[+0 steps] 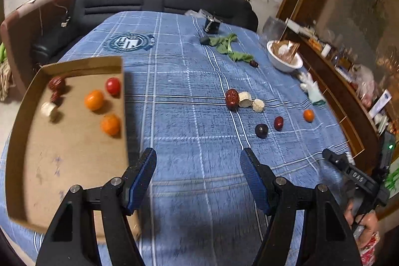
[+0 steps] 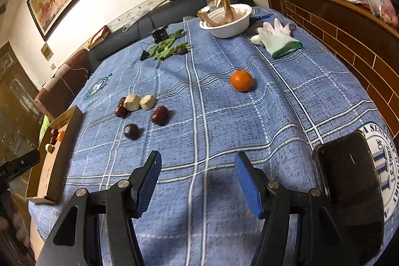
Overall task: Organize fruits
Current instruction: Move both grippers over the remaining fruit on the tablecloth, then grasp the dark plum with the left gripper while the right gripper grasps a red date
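Observation:
A cardboard tray [image 1: 72, 158] at the table's left holds two oranges [image 1: 94, 100], a red tomato [image 1: 113, 85], red dates [image 1: 56, 83] and a pale piece [image 1: 48, 109]. On the blue cloth lie a red date [image 1: 232, 99], two pale pieces [image 1: 245, 99], a dark round fruit [image 1: 261, 130], another date [image 1: 278, 123] and an orange [image 1: 308, 115]. My left gripper [image 1: 198, 163] is open and empty beside the tray. My right gripper [image 2: 198, 166] is open and empty, short of the orange [image 2: 241, 80], the date [image 2: 160, 115] and the dark fruit [image 2: 131, 131].
A white bowl [image 2: 228, 28] with wrappers, a white glove [image 2: 276, 38], green leaves [image 2: 167, 46] and a small black device [image 2: 158, 34] sit at the far side. A black phone [image 2: 351, 193] lies at the right. A dark sofa [image 1: 149, 1] and a wooden shelf [image 2: 336, 24] border the table.

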`<state>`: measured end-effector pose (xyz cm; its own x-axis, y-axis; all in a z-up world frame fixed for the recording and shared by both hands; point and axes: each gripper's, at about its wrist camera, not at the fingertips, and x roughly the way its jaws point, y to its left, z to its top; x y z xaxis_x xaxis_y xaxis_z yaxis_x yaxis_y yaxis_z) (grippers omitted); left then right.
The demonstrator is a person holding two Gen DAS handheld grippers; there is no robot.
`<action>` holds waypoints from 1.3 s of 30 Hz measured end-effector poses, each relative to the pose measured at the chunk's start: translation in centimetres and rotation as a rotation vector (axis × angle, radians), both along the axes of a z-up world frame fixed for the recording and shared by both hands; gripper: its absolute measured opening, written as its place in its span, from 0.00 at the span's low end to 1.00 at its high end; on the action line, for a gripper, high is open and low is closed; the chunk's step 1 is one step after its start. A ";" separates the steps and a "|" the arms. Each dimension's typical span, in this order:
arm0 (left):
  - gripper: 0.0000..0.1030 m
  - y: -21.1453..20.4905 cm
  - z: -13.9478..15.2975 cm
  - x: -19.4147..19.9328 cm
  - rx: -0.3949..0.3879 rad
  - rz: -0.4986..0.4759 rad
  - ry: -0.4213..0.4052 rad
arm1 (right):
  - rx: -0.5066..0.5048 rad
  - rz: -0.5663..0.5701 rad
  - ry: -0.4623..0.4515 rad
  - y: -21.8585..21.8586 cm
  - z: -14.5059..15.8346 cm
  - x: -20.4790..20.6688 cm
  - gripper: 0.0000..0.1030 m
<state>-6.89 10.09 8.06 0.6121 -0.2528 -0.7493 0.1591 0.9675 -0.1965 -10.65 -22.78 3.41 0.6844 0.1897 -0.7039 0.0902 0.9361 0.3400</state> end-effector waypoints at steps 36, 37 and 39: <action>0.21 -15.2 -7.3 8.0 0.146 -0.327 0.029 | -0.163 -0.091 0.069 -2.8 -2.7 12.8 0.63; 0.21 -15.2 -7.3 8.0 0.146 -0.326 0.027 | -0.164 -0.091 0.068 -2.8 -2.8 12.8 0.63; 0.21 -15.1 -7.3 8.0 0.139 -0.323 0.030 | -0.161 -0.092 0.064 -2.8 -2.8 12.7 0.63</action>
<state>1.13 -5.05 0.77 0.4944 -0.3240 -0.8066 0.4571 0.8862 -0.0758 2.08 -25.61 0.63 0.6464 0.0096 -0.7629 0.1949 0.9647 0.1772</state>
